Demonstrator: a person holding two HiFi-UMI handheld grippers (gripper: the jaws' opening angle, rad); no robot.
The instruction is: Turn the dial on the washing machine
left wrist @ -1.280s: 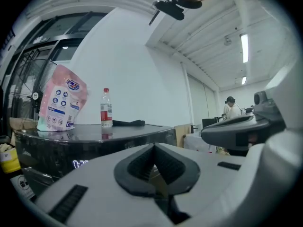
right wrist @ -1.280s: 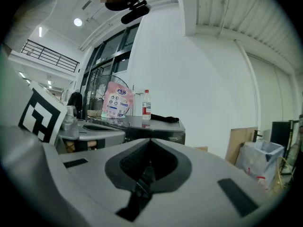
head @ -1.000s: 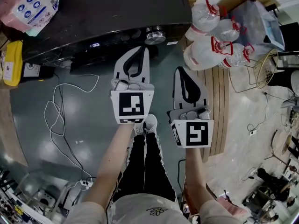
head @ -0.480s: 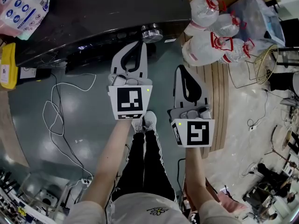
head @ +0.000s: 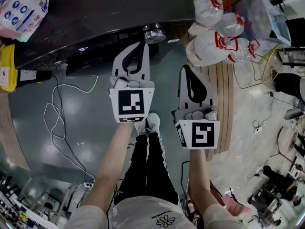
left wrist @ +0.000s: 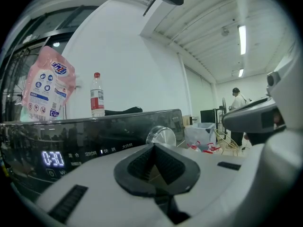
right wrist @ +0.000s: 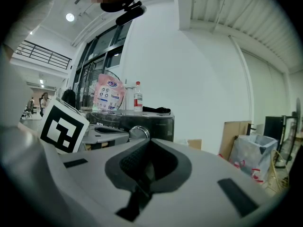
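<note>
The black washing machine (head: pixel 95 13) fills the top of the head view, and its silver dial (head: pixel 154 34) sits at the right end of the front panel. My left gripper (head: pixel 144 45) is shut and empty, its tips just below and left of the dial, not touching it. In the left gripper view the dial (left wrist: pixel 162 137) stands just beyond the left gripper (left wrist: pixel 154 146), and the lit display (left wrist: pixel 53 158) reads 0:30. My right gripper (head: pixel 185 69) is shut and empty, lower and to the right. From the right gripper (right wrist: pixel 149 142) the dial (right wrist: pixel 139 132) shows ahead.
A pink detergent bag (head: pixel 24 6) lies on the machine top, and a water bottle (left wrist: pixel 97 96) stands there. Big water jugs (head: pixel 217 37) sit to the machine's right beside wooden planks (head: pixel 224 94). A white cable (head: pixel 57 113) loops over the floor at left. A person (left wrist: pixel 236 98) stands far off.
My left gripper has edged a little toward the machine, its tips now closer under the dial. The right gripper has hardly moved.
</note>
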